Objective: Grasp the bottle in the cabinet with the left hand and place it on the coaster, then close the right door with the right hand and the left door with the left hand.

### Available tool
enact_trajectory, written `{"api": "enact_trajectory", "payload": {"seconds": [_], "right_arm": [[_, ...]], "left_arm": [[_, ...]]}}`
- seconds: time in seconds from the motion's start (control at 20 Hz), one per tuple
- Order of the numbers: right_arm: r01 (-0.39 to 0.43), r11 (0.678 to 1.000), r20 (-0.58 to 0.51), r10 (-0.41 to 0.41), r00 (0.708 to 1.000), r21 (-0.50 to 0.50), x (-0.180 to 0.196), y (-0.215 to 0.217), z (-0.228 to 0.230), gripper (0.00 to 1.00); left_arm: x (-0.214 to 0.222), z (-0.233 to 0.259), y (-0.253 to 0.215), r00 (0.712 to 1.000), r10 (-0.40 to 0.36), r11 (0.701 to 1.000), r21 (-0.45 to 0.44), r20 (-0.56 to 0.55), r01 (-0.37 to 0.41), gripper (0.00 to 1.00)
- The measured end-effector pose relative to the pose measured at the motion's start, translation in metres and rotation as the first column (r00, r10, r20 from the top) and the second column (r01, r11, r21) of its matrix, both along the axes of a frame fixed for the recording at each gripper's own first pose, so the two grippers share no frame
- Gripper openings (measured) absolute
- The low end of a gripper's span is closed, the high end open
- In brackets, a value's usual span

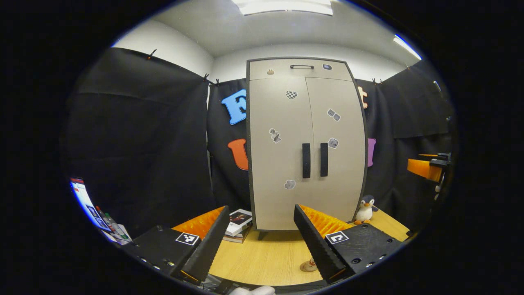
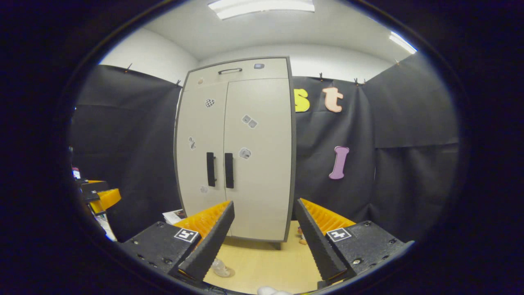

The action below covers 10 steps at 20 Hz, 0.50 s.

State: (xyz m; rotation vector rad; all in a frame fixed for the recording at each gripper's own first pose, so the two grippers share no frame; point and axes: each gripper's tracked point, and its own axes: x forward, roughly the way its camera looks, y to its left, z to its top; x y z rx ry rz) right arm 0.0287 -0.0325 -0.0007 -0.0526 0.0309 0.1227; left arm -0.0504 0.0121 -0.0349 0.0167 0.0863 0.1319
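Both grippers, left gripper (image 1: 258, 241) and right gripper (image 2: 262, 241), fingers spread, empty, before the shut beige two-door cabinet (image 1: 307, 143); doors look closed, so just back off squarely.

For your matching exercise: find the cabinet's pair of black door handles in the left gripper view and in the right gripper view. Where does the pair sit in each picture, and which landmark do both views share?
Left gripper view: the black door handles sit a little right of centre, at mid-height on the closed cabinet.
Right gripper view: the handles sit left of centre, at mid-height.
Shared landmark: the checkered sticker high on the cabinet's left door.
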Motion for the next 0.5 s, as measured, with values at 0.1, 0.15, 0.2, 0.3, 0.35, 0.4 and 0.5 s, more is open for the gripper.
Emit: {"api": "enact_trajectory", "payload": {"seconds": [0.1,0.15,0.2,0.3,0.35,0.4,0.5], "right_arm": [[0.003,1.000,-0.002,-0.003,1.000,0.000,0.0008,-0.0006,-0.0003,0.99],[0.005,1.000,-0.002,-0.005,1.000,-0.001,0.0016,-0.0017,0.0001,0.99],[0.007,1.000,-0.004,-0.007,1.000,-0.001,0.0008,-0.0021,-0.0012,0.99],[0.007,1.000,-0.005,-0.007,1.000,0.000,0.0004,-0.0021,-0.0015,0.99],[0.007,1.000,-0.005,-0.007,1.000,-0.001,0.0012,-0.0021,-0.0011,0.99],[0.009,1.000,-0.006,-0.009,1.000,-0.001,0.0022,-0.0022,-0.0013,0.99],[0.009,1.000,-0.007,-0.009,1.000,-0.001,0.0032,-0.0030,-0.0007,0.99]], "left_arm": [[0.0017,-0.0013,-0.0026,1.000,-0.009,1.000,0.001,-0.003,0.009,0.96],[0.0028,-0.0025,-0.0038,1.000,-0.014,1.000,0.002,-0.006,0.014,0.96],[0.0035,-0.0021,-0.0043,1.000,-0.017,1.000,0.002,-0.007,0.017,0.96],[0.0044,-0.0027,-0.0056,1.000,-0.023,1.000,0.002,-0.011,0.023,0.96],[0.0054,-0.0029,-0.0062,1.000,-0.025,1.000,0.002,-0.011,0.025,0.96],[0.0064,-0.0039,-0.0063,1.000,-0.027,1.000,0.001,-0.012,0.027,0.96],[0.0074,-0.0040,-0.0060,1.000,-0.028,1.000,0.003,-0.013,0.029,0.96]]}}
